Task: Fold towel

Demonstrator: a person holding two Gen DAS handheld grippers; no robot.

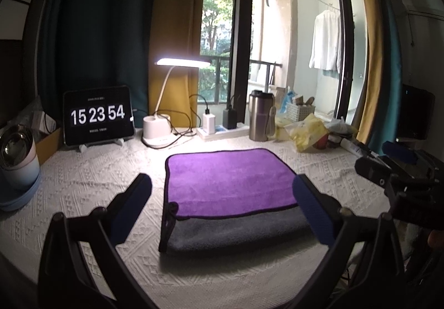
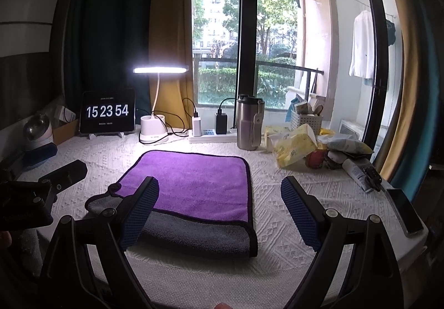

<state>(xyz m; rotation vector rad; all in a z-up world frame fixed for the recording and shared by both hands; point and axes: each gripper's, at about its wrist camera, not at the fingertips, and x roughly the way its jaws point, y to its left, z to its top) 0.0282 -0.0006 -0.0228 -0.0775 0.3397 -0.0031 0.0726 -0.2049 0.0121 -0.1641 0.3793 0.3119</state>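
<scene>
A: How does the towel [image 1: 231, 178] look?

B: It lies flat on the bench [image 1: 83, 184], which wears a white textured cover. It is folded: a purple layer with dark piping on top, and a grey band [image 2: 194, 234] showing along the near edge. A small hanging loop [image 1: 172, 207] sticks out at its near left corner.

A: And the grippers?

B: The left gripper [image 1: 222, 214] hovers over the towel's near edge, its blue-padded fingers [image 1: 130, 211] wide apart and holding nothing. The right gripper [image 2: 219, 214] hovers over the towel's near right corner, fingers [image 2: 301, 214] likewise spread and empty.

A: Behind the towel?

B: A tablet clock [image 2: 107, 112] reading 15 23 54, a lit desk lamp [image 2: 159, 70] and a steel tumbler [image 2: 248, 125].
</scene>
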